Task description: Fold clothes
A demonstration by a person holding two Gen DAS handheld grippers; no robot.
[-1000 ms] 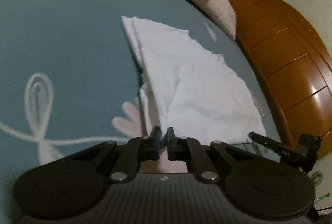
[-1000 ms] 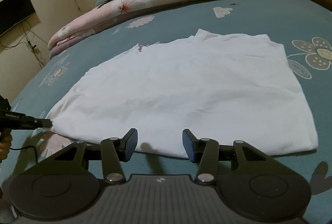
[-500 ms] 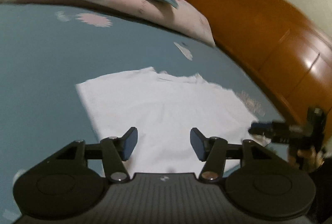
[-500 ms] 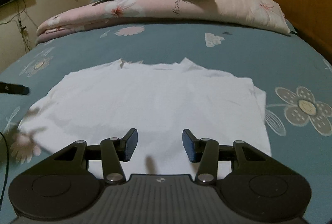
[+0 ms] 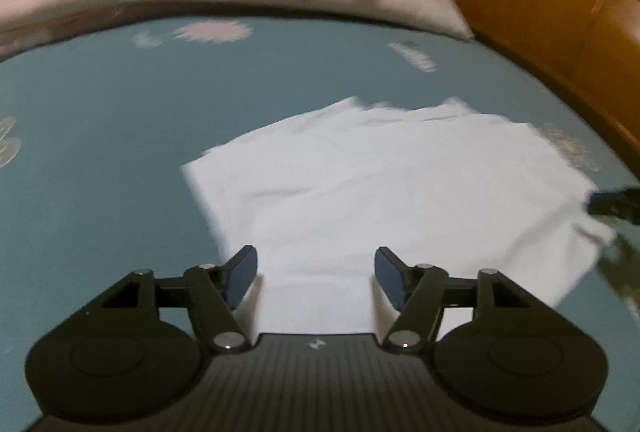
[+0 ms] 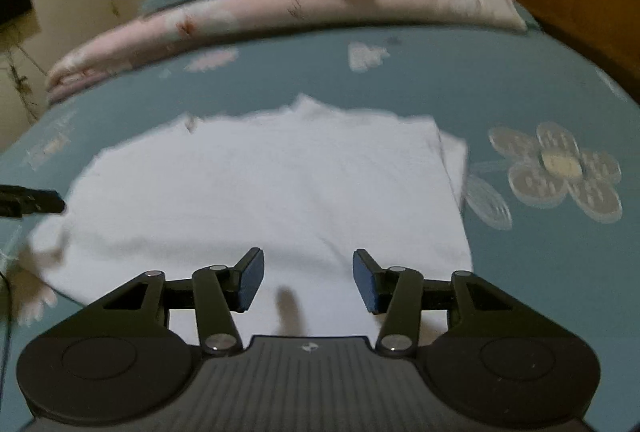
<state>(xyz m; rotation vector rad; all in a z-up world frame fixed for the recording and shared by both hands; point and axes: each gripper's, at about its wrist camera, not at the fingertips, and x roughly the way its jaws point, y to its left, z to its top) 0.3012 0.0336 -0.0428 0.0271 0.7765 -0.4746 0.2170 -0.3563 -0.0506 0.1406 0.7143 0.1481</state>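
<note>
On the bed (image 5: 100,119), white cloth (image 5: 380,183) lay folded flat, left hand-held gripper (image 5: 316,278) opening, empty, right hand-held gripper (image 6: 308,280) opening, empty, above cloth.

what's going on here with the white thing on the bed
A person is folding a white garment on a blue flowered bedspread, with a handheld gripper in each hand. At this moment neither holds it: the left gripper and the right gripper both hover at its near edge, jaws opening, nothing pinched. The garment lies flat, already folded into a rough rectangle.
</note>
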